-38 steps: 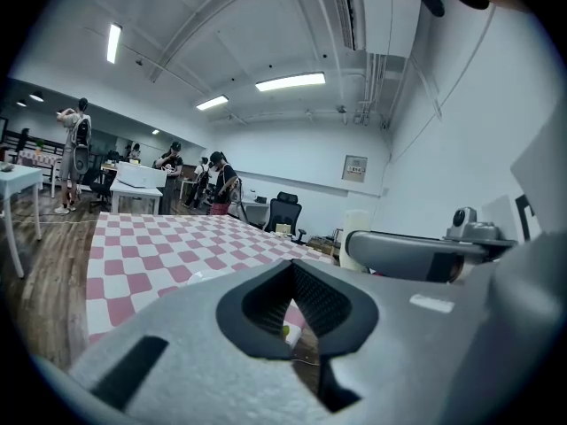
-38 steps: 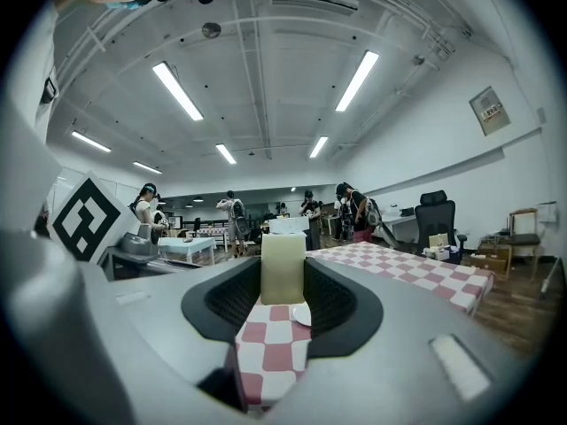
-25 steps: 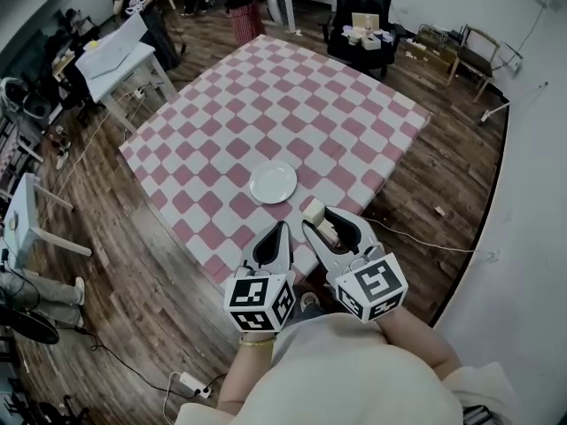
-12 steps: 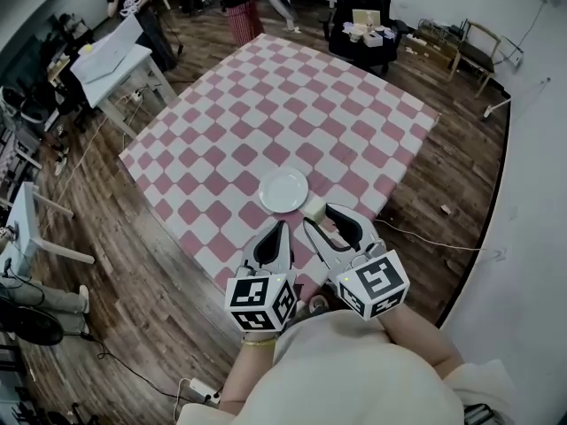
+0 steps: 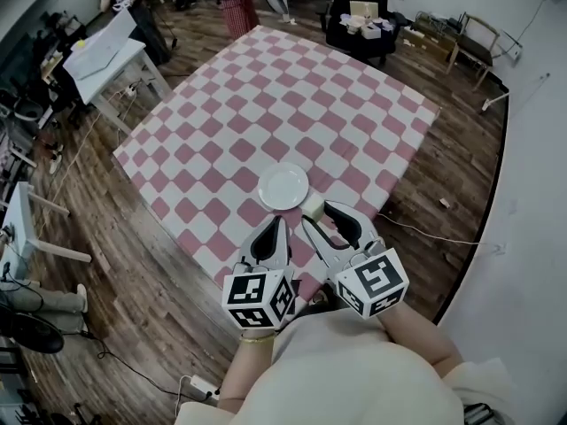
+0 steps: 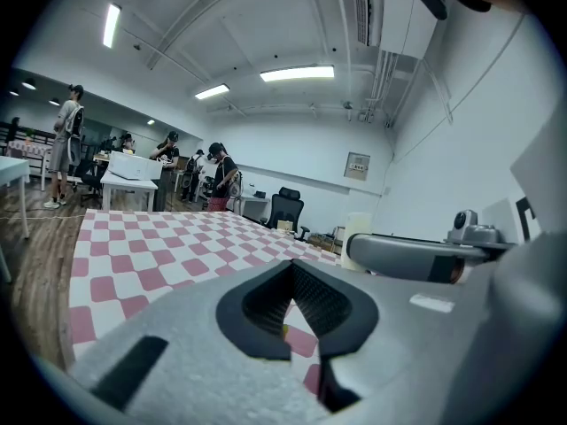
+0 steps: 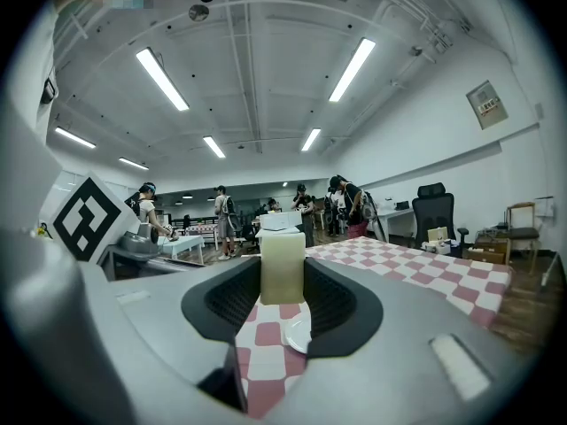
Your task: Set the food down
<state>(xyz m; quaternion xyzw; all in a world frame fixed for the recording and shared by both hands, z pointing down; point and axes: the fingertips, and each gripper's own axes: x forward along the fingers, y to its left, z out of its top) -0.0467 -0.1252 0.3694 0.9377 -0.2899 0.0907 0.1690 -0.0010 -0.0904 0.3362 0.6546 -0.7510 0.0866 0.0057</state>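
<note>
Fingers [image 7: 232,301] of right gripper [image 7: 283,277] clamp a pale food block [image 7: 283,253] short of the white plate [image 5: 283,186], left gripper [image 6: 291,266] closed, empty; lowering likely follows

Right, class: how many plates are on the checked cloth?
1. The white plate lies on the checked cloth toward the person's side, just ahead of the food block held in the right gripper. None seems hidden.

We see a pink-and-white checked cloth [image 5: 266,104] spreading ahead of the right gripper [image 5: 317,212], over a dark wood-plank floor [image 5: 115,264]. Far beyond it stands a black office chair [image 5: 359,3]; off to its left, white tables [image 5: 111,56]. A white wall [image 5: 532,237] runs along its right, and strip lights [image 7: 161,78] line the ceiling [image 7: 266,51] overhead.
</note>
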